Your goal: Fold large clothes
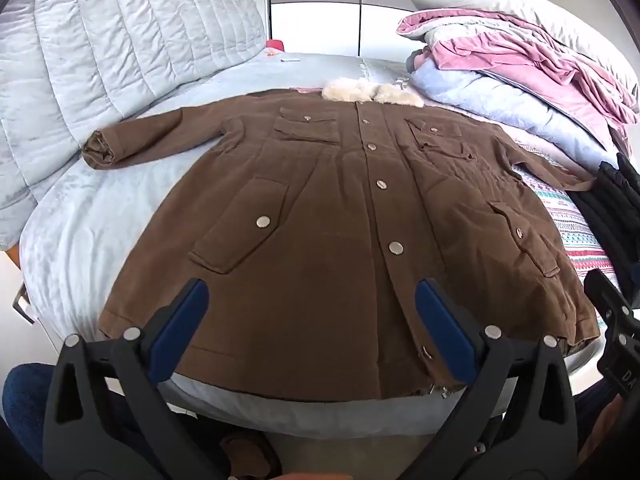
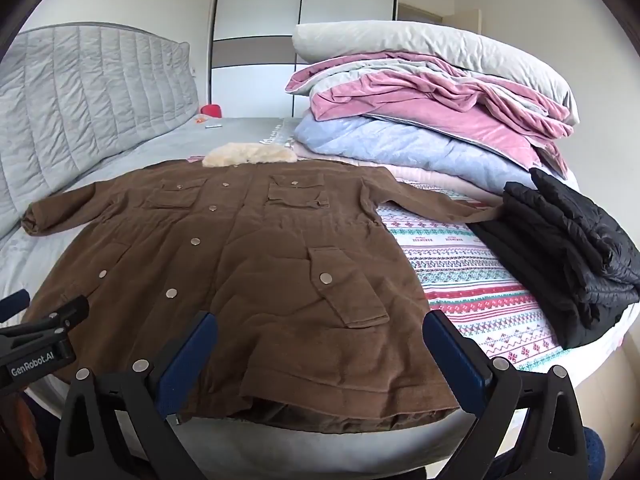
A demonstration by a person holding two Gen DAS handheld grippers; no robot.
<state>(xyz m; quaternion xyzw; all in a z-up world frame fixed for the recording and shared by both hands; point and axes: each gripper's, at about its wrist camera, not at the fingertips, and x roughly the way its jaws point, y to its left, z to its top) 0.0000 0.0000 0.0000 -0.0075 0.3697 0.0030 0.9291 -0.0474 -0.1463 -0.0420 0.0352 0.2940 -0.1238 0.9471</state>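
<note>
A large brown coat [image 1: 340, 216] with silver snaps and a cream fur collar [image 1: 372, 92] lies flat, front up, on the bed, hem toward me, sleeves spread out. It also shows in the right wrist view [image 2: 248, 264]. My left gripper [image 1: 312, 320] is open and empty, held above the hem near the snap placket. My right gripper [image 2: 320, 348] is open and empty above the coat's right hem. The left gripper's body [image 2: 40, 344] shows at the left edge of the right wrist view.
A folded black quilted jacket [image 2: 568, 248] lies on a patterned blanket [image 2: 480, 280] to the right. A pile of pink, blue and grey bedding [image 2: 432, 112] sits behind it. A grey quilted headboard [image 2: 88, 92] runs along the left. A wardrobe [image 2: 296, 40] stands at the back.
</note>
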